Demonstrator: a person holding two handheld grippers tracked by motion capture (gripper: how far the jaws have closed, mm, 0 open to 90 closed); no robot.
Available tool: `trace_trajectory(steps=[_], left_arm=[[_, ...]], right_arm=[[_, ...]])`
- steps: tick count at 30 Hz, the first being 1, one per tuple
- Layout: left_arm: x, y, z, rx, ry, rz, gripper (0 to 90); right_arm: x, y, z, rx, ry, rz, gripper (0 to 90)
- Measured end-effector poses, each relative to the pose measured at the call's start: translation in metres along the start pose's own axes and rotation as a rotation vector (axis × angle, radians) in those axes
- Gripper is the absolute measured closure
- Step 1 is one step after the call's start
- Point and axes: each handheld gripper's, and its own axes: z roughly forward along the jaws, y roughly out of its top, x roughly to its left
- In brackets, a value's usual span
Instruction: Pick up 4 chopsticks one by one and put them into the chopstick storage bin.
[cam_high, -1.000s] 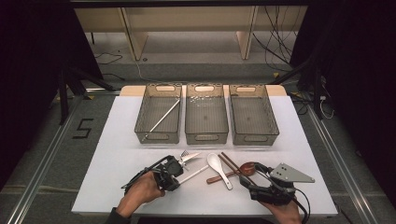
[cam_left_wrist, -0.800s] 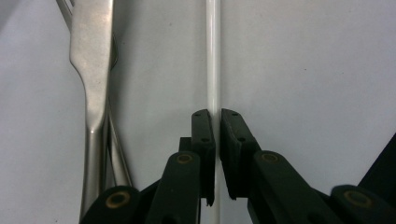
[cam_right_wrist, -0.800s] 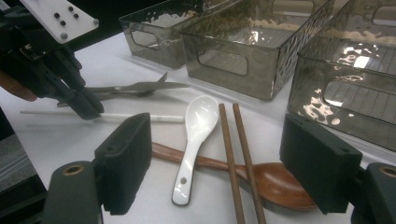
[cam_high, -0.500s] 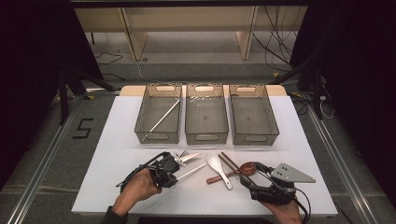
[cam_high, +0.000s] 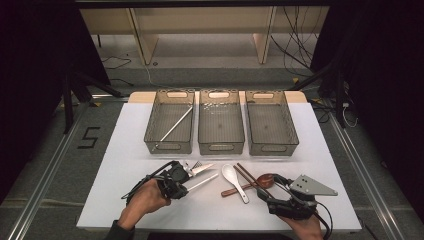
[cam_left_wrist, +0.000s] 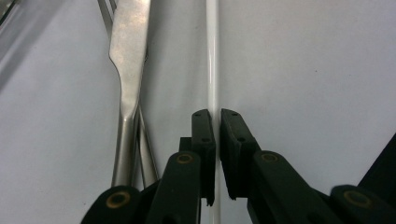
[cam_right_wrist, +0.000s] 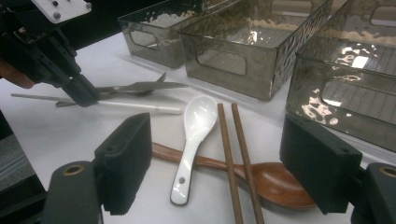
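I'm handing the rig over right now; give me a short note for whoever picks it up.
Left tool: shut on the white chopstick, which lies flat on the table beside the knife and fork.
Right tool: open, holding nothing, near the white spoon, brown chopsticks and wooden spoon.
Done: one white chopstick lies in the left bin.
Left: lift the gripped chopstick, probably to that bin; the other cutlery is unsorted.

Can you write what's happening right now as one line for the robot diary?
left gripper: shut on white chopstick | right gripper: open, above wooden spoon | knife: on table
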Motion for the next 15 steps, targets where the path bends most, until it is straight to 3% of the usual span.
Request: trace_trajectory(steps=[4,15], left_arm=[[0.0,-0.001,0.008,0.041,-0.011,-0.003,84.3],[0.001,-0.001,0.016,0.081,-0.008,-0.027,84.1]], right_arm=[[0.0,0.0,0.0,0.0,0.0,0.0,26.1],[0.0,0.0,0.0,-0.002,-0.002,0.001,26.1]])
